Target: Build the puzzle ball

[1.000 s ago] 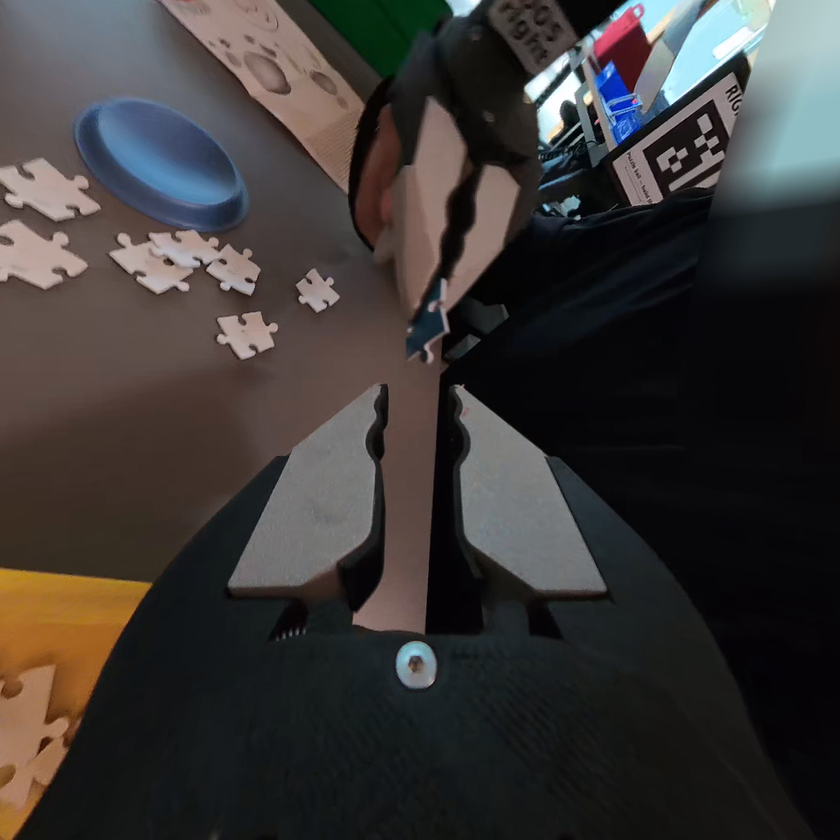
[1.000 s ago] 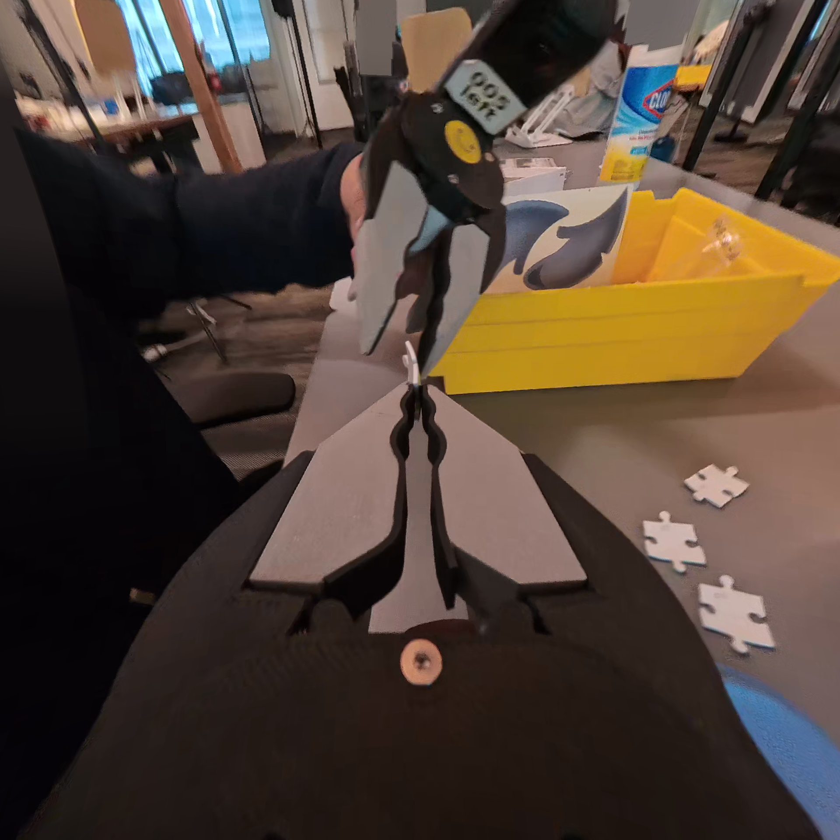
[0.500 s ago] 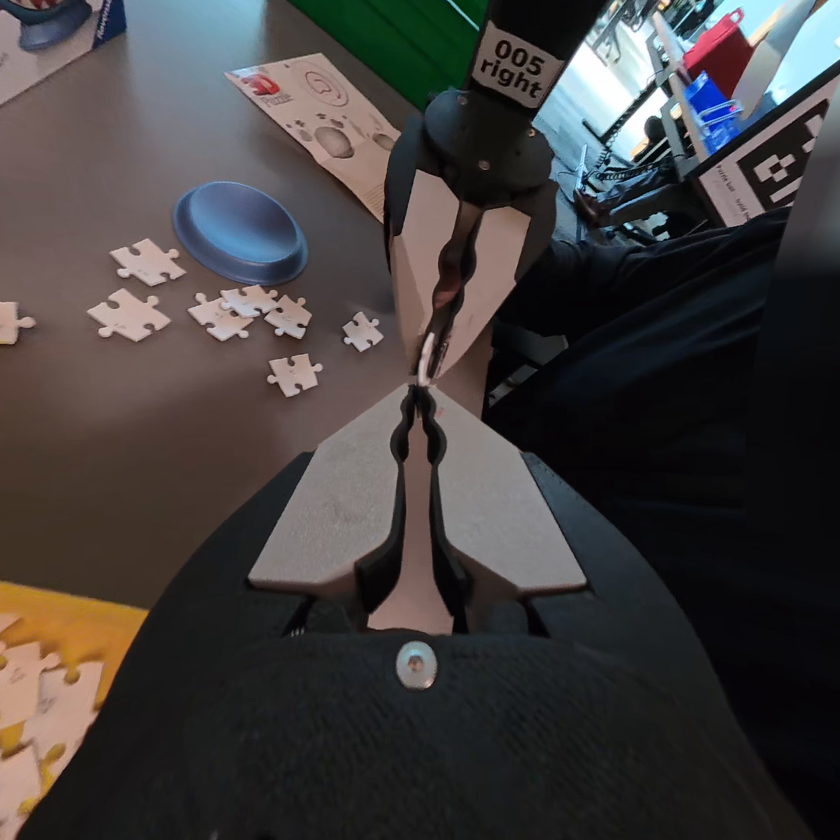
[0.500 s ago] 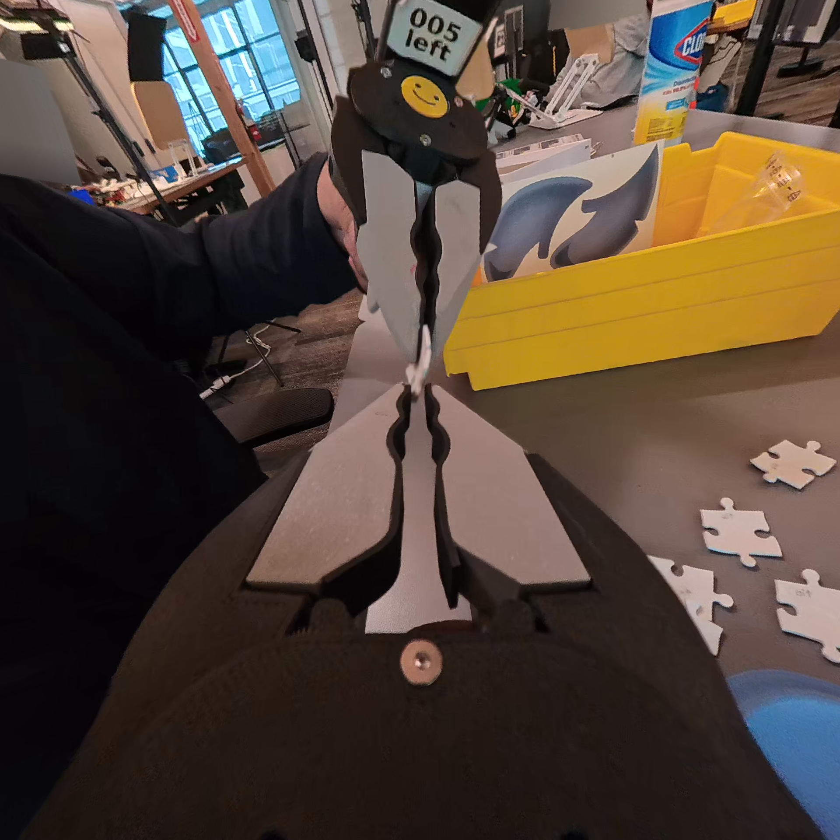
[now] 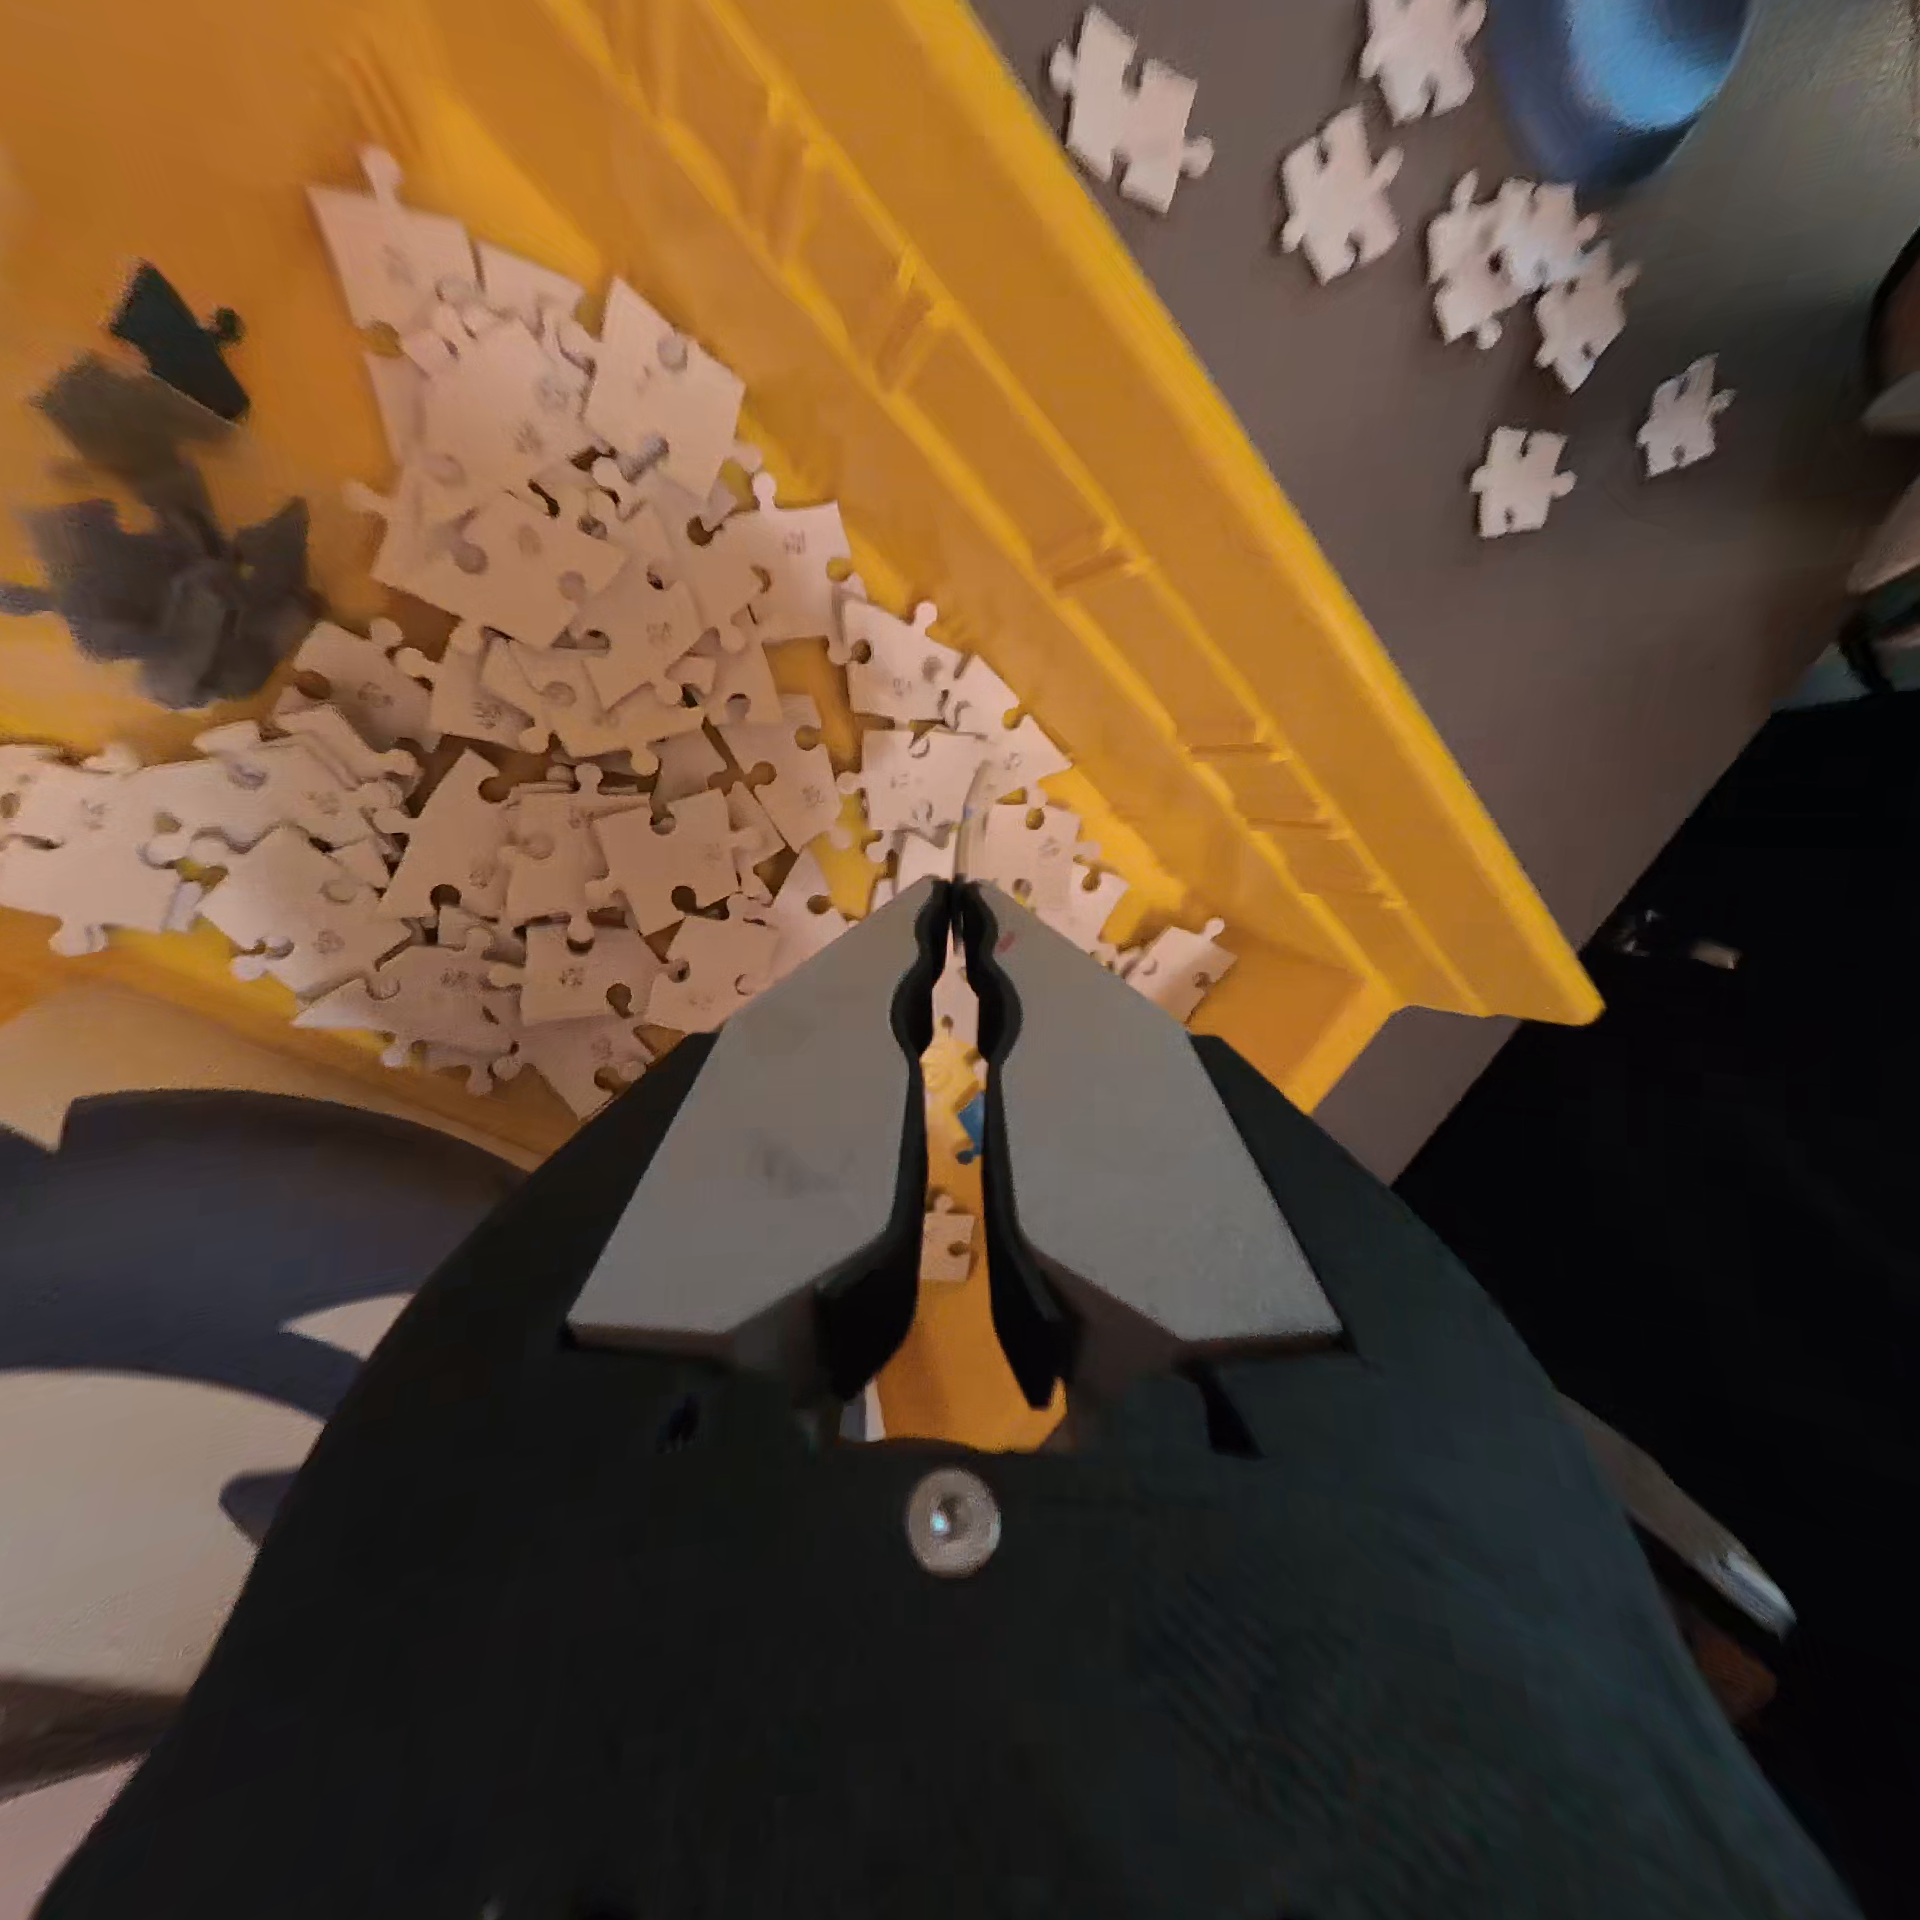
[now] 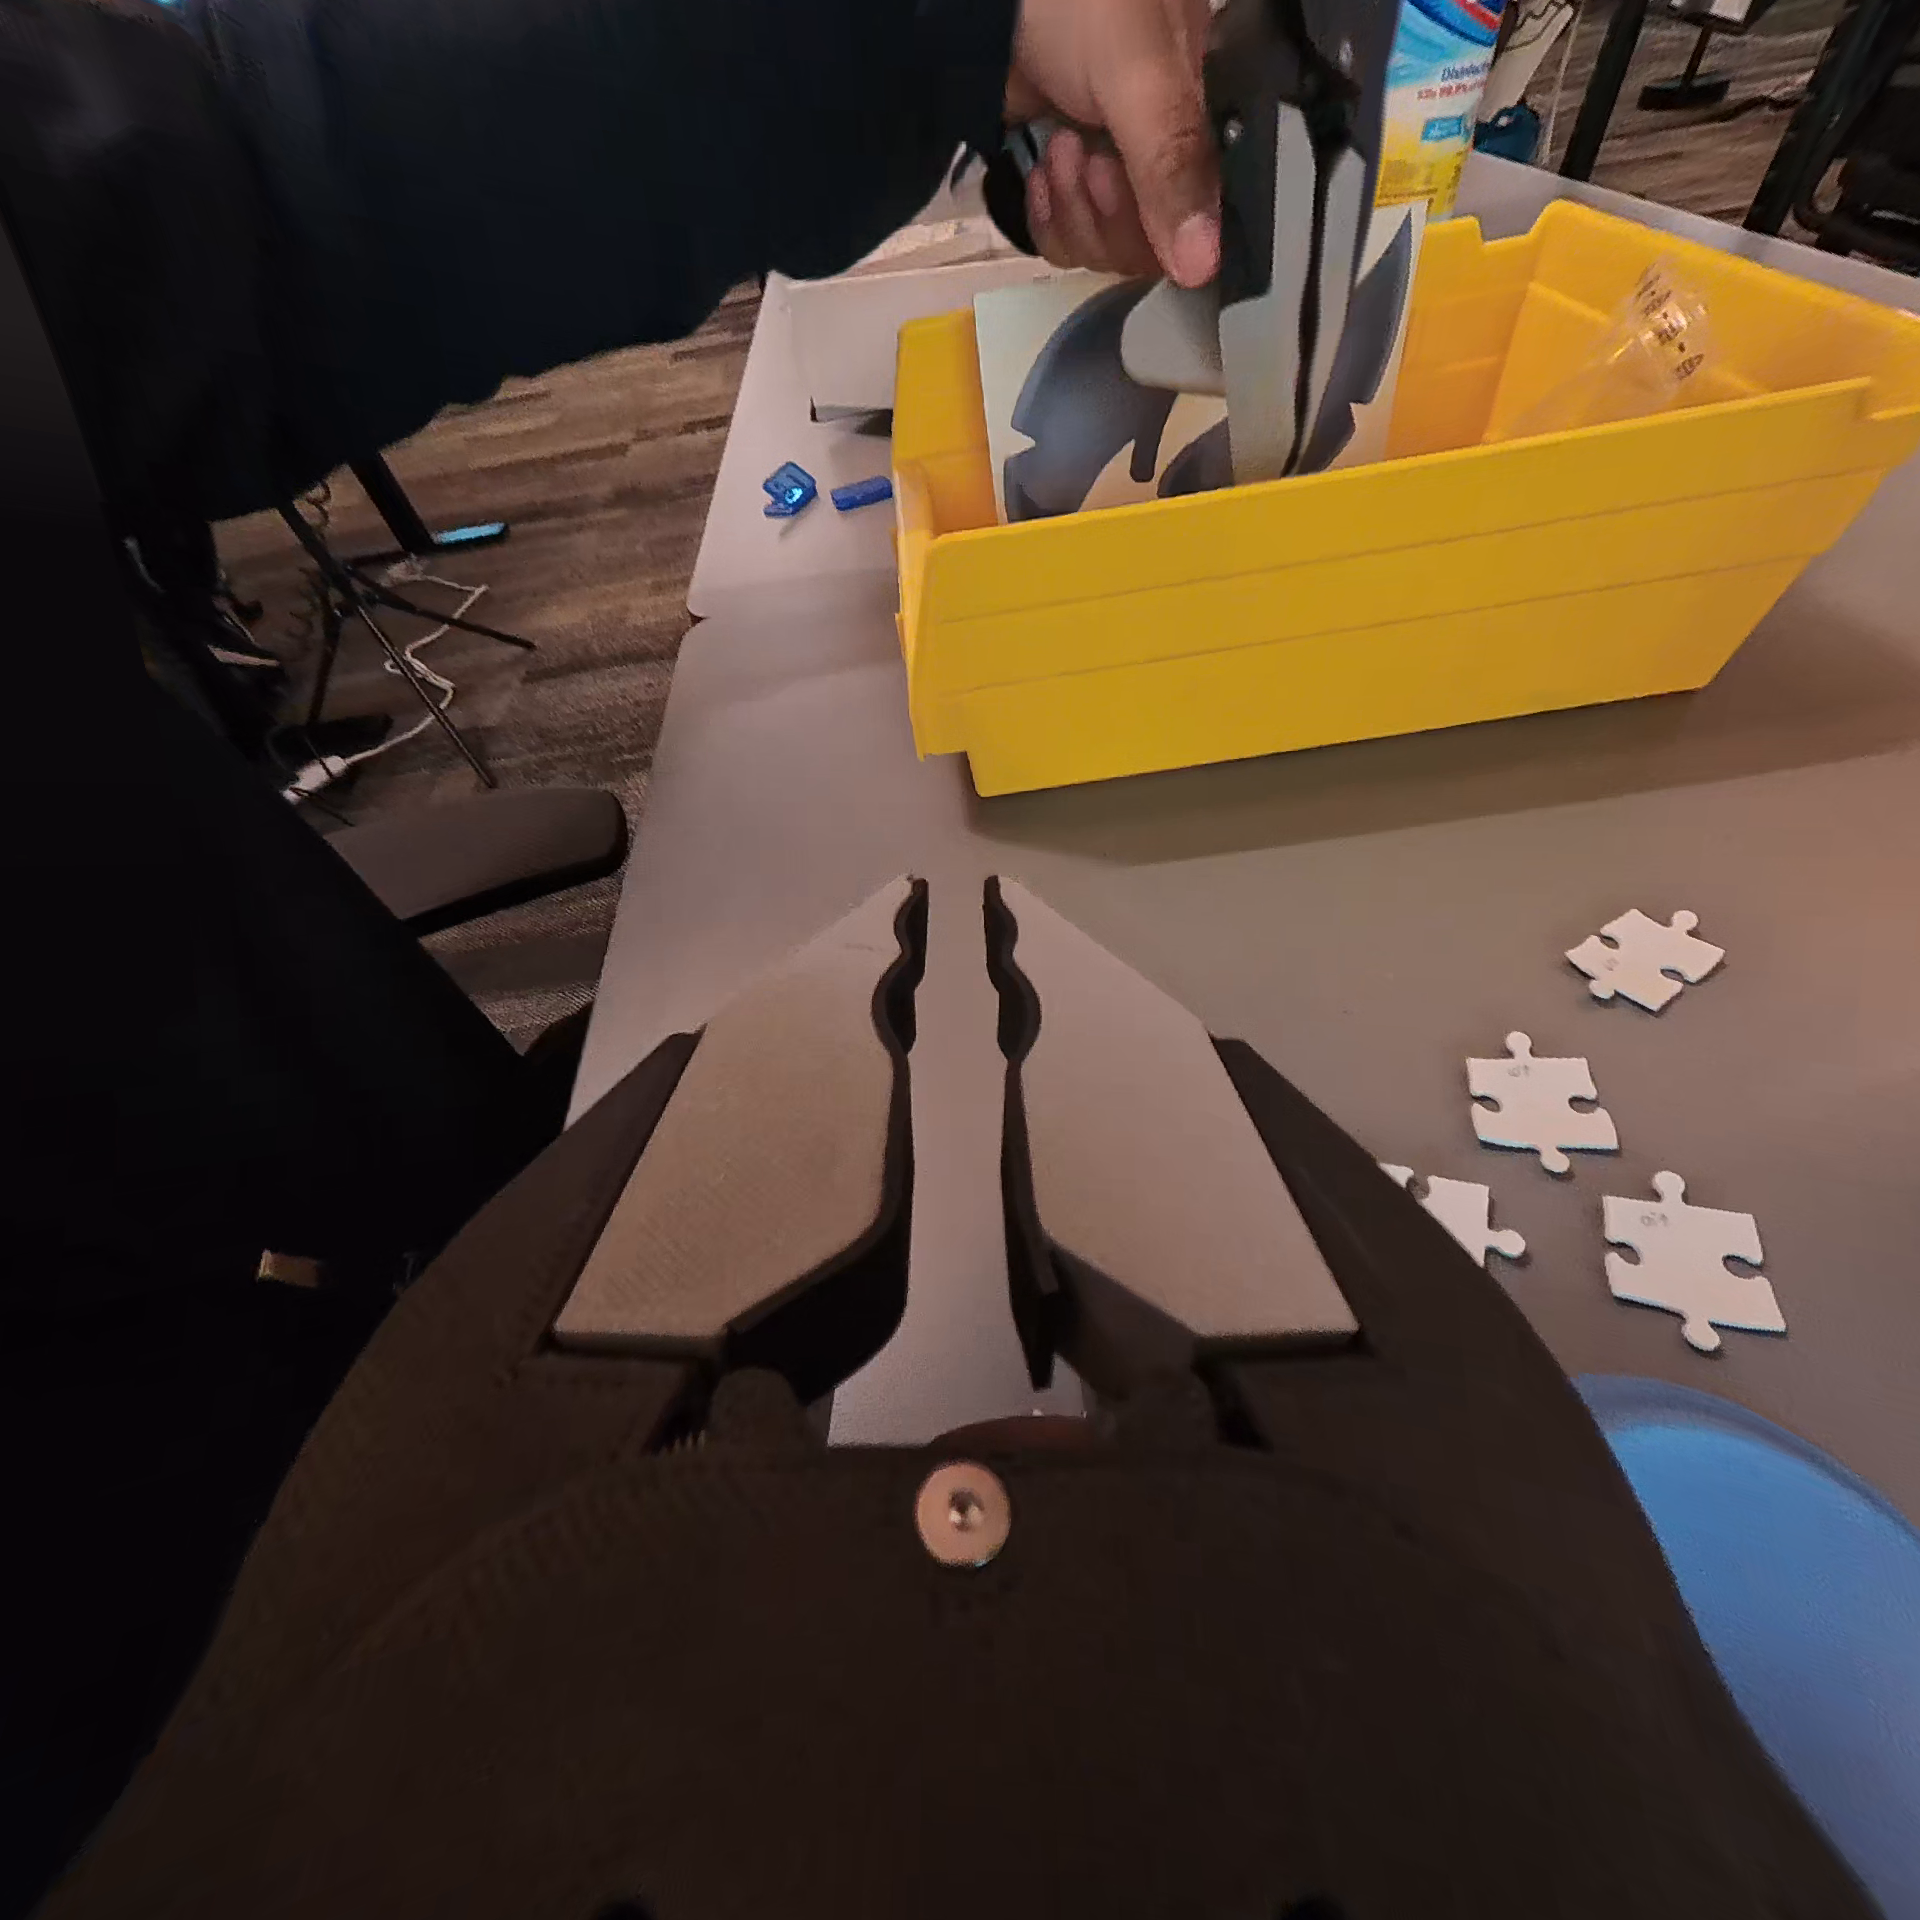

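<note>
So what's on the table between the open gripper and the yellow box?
Nothing. In the right wrist view, only bare grey table lies between the right gripper and the yellow bin. The loose puzzle pieces lie off to the right.

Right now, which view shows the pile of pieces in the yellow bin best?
Left wrist view: it looks down into the yellow bin, showing the heaped pieces. The right wrist view shows only the bin's outer wall; the pile is hidden.
</note>
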A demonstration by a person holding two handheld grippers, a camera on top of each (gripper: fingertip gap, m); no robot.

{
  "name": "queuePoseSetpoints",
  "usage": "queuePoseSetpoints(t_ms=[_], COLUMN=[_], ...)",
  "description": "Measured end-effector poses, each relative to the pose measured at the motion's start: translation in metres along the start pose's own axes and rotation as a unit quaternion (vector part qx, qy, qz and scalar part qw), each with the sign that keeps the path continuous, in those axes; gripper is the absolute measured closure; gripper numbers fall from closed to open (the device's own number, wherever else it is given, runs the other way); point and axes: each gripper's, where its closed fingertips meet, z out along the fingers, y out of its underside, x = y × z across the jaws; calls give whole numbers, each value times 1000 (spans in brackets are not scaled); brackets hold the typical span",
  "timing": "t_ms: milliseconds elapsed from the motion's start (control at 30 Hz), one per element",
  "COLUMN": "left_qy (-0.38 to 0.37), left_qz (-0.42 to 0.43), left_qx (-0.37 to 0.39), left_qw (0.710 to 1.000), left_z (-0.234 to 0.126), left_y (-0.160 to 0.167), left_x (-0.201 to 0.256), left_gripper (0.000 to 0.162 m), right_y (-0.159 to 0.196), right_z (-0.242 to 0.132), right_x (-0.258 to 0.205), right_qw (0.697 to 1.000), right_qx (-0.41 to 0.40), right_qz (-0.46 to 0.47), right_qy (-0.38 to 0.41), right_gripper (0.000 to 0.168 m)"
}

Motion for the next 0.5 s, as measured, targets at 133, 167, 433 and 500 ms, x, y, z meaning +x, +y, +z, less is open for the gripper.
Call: queuePoseSetpoints(t_ms=[133,167,433,500], left_qy=[-12,-25,-66,-52], left_qz=[7,6,34,45], left_qx=[-64,-71,-36,-36], left_qw=[998,997,997,997], left_z=[25,29,14,0], left_y=[1,1,12,24], left_x=[-18,-24,-29,-18], left_gripper=[162,157,130,132], right_y=[6,7,10,10], right_z=[2,2,0,0], right_x=[4,5,17,18], right_qw=[1000,1000,1000,999], right_qx=[-9,-10,-9,-8], right_qz=[8,11,26,33], right_qy=[1,2,15,12], right_gripper=[162,162,162,162])
